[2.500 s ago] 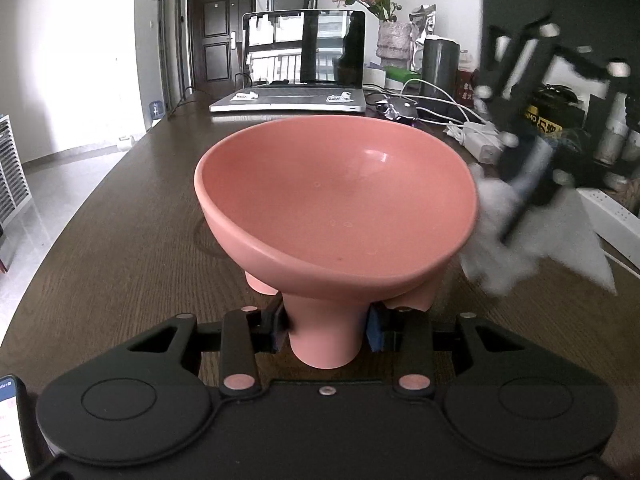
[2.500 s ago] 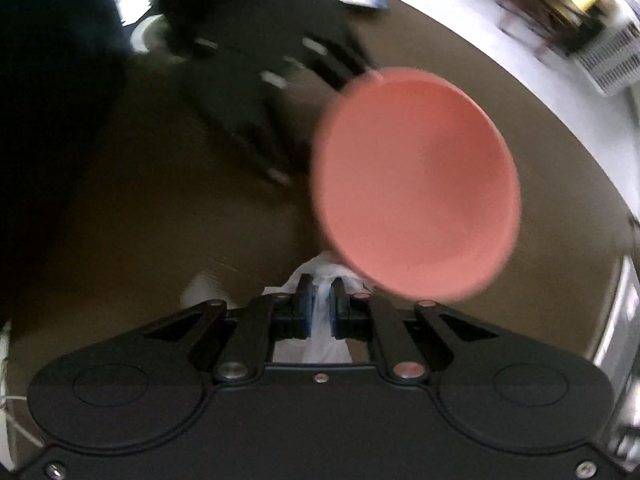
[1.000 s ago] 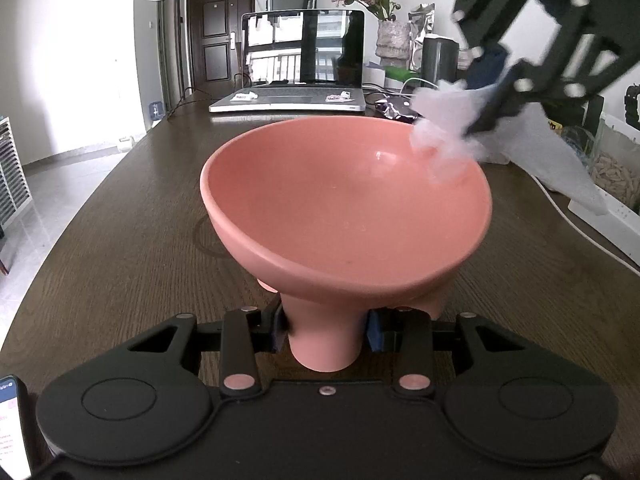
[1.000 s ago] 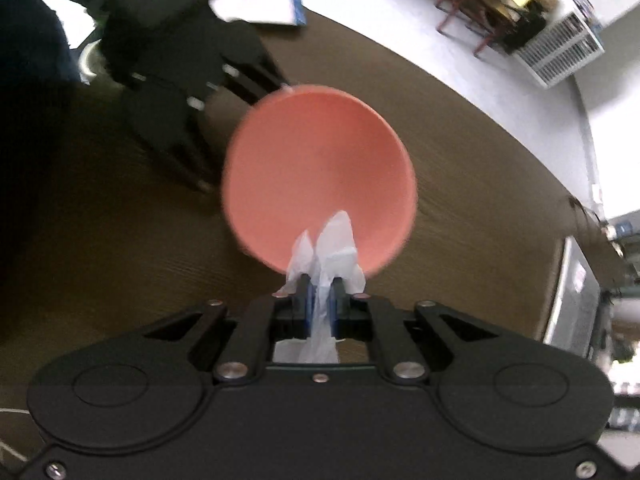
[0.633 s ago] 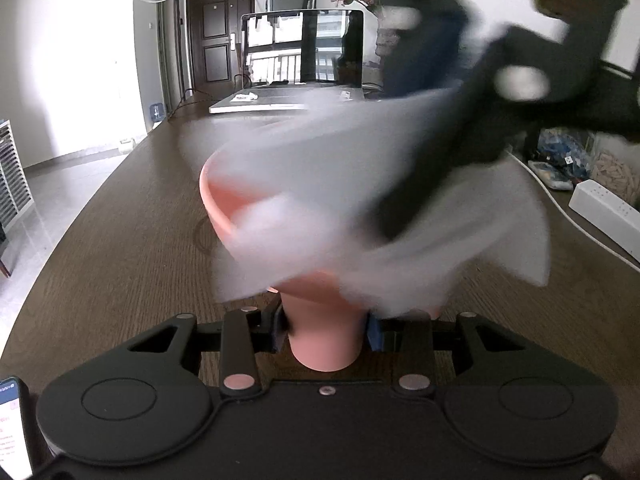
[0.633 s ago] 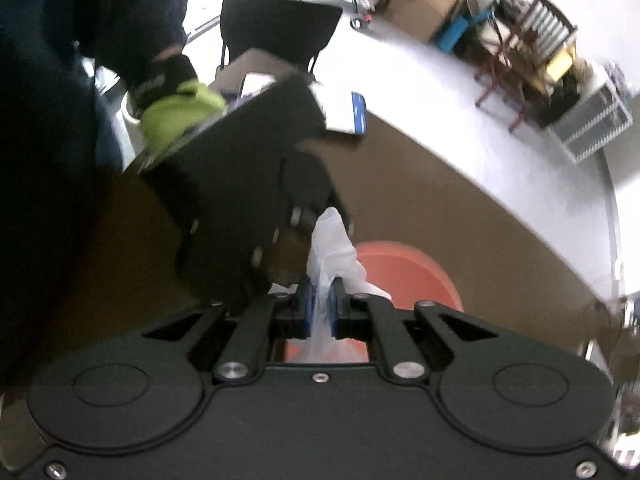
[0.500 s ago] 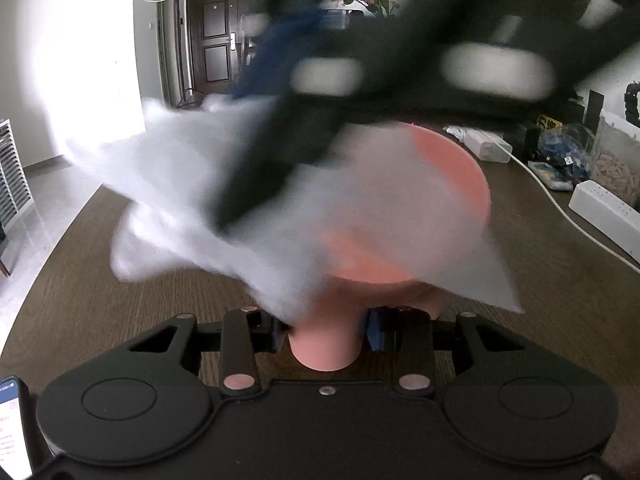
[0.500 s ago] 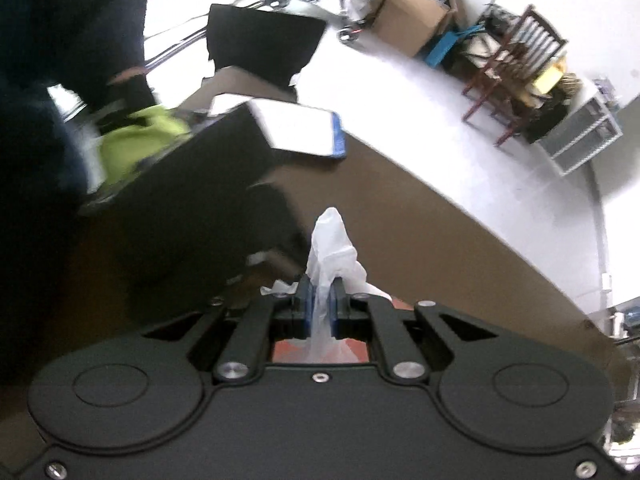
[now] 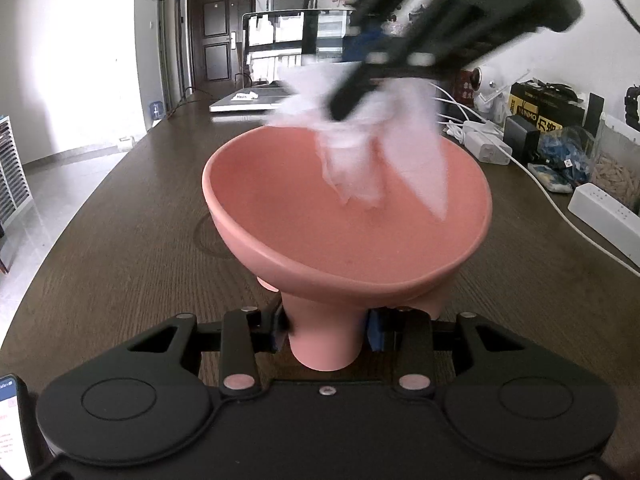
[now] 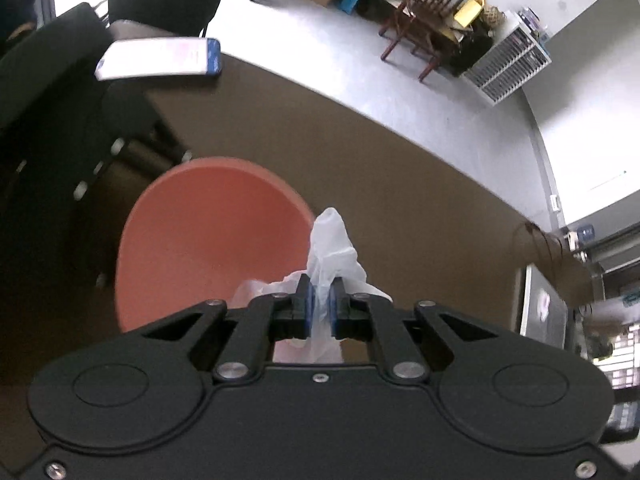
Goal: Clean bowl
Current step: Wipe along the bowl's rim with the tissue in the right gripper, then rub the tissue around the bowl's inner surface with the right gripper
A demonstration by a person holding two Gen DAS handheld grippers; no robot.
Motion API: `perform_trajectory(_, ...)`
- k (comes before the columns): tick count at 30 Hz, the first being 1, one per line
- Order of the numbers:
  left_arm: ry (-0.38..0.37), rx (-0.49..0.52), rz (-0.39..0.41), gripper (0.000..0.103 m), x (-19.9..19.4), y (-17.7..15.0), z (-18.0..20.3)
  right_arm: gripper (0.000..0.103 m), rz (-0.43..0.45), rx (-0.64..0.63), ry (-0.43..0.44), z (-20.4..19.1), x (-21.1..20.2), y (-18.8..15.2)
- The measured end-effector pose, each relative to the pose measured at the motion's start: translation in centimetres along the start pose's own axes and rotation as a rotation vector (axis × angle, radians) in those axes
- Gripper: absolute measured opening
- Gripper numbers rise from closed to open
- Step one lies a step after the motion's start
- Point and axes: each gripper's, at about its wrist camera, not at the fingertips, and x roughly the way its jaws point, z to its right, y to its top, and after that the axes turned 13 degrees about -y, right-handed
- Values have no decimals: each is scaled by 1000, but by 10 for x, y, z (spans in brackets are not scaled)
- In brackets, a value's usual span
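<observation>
A pink bowl (image 9: 344, 224) on short round feet stands on the dark wooden table (image 9: 120, 240). My left gripper (image 9: 326, 334) is shut on the bowl's near foot. My right gripper (image 10: 319, 306) is shut on a crumpled white tissue (image 10: 330, 252). In the left wrist view that tissue (image 9: 372, 148) hangs blurred from the right gripper over the bowl's far rim and reaches down into the bowl. In the right wrist view the bowl (image 10: 208, 248) lies below and left of the fingertips, with the left gripper's black body (image 10: 60, 140) beyond it.
At the table's far end stand a laptop (image 9: 276, 76) and a vase of flowers. White chargers, cables and a power strip (image 9: 604, 216) lie along the right side with boxes behind. A phone (image 10: 160, 60) sits on the left gripper. Chairs stand on the floor beyond.
The right gripper swept the tissue across the bowl toward the near side, then swung back; it now hangs over the far rim. The bowl and left gripper stayed still.
</observation>
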Motion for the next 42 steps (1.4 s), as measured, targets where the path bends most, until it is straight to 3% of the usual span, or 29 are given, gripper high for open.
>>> perform_trajectory(7, 1, 0, -1, 38, 3, 2, 3, 9, 13, -4, 67, -28, -33, -18)
perform_trajectory(14, 5, 6, -3, 39, 3, 2, 6, 9, 179, -23, 140, -59, -43, 26)
perform_trajectory(18, 7, 8, -4, 39, 3, 2, 8, 9, 208, -8, 128, -52, -27, 43)
perform_trajectory(24, 7, 3, -3, 39, 3, 2, 10, 9, 198, 67, 110, -20, 1, 45)
perform_trajectory(33, 6, 0, -2, 39, 3, 2, 8, 9, 109, 70, 37, 13, 22, 27)
perform_trajectory(42, 7, 2, -2, 39, 4, 3, 5, 9, 15, -1, 46, 2, 14, -6)
